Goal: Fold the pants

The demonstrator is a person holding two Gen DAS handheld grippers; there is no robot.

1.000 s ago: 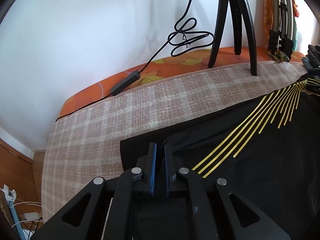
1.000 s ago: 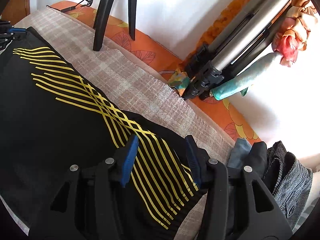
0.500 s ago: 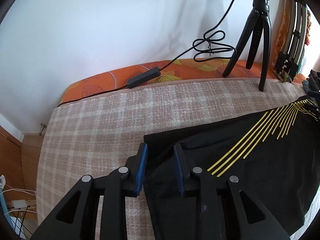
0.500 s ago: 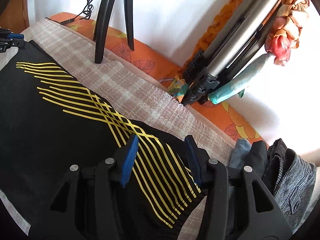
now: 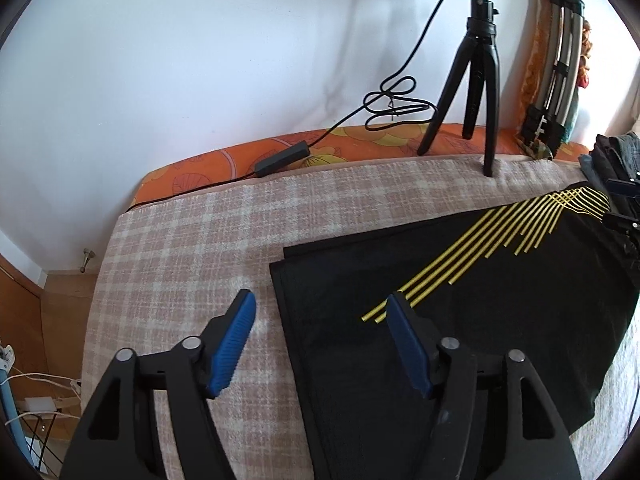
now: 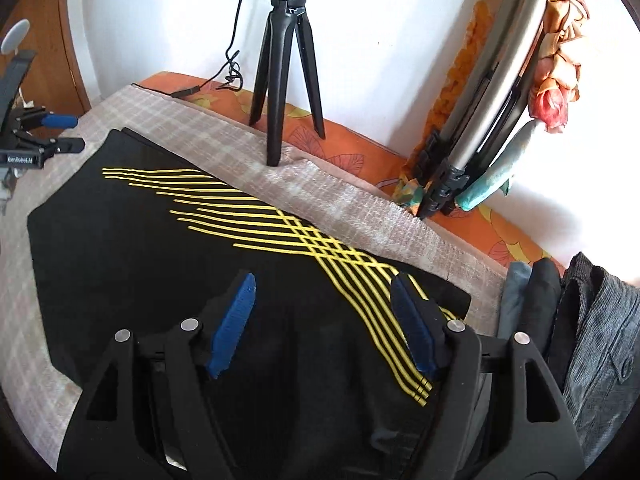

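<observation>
Since the earlier frames, your left gripper point(image 5: 320, 320) has let go of the hem and spread wide; it now hangs above the pants' point(image 5: 460, 320) left edge, one finger over the plaid cover point(image 5: 180, 260). Your right gripper point(image 6: 322, 302), also spread wide, holds nothing and hovers over the yellow-striped end. The pants lie flat, already doubled, on the cover near the tripod point(image 6: 286, 80). Judged step: release between folds. The next fold likely calls for pinching both layers at one end.
</observation>
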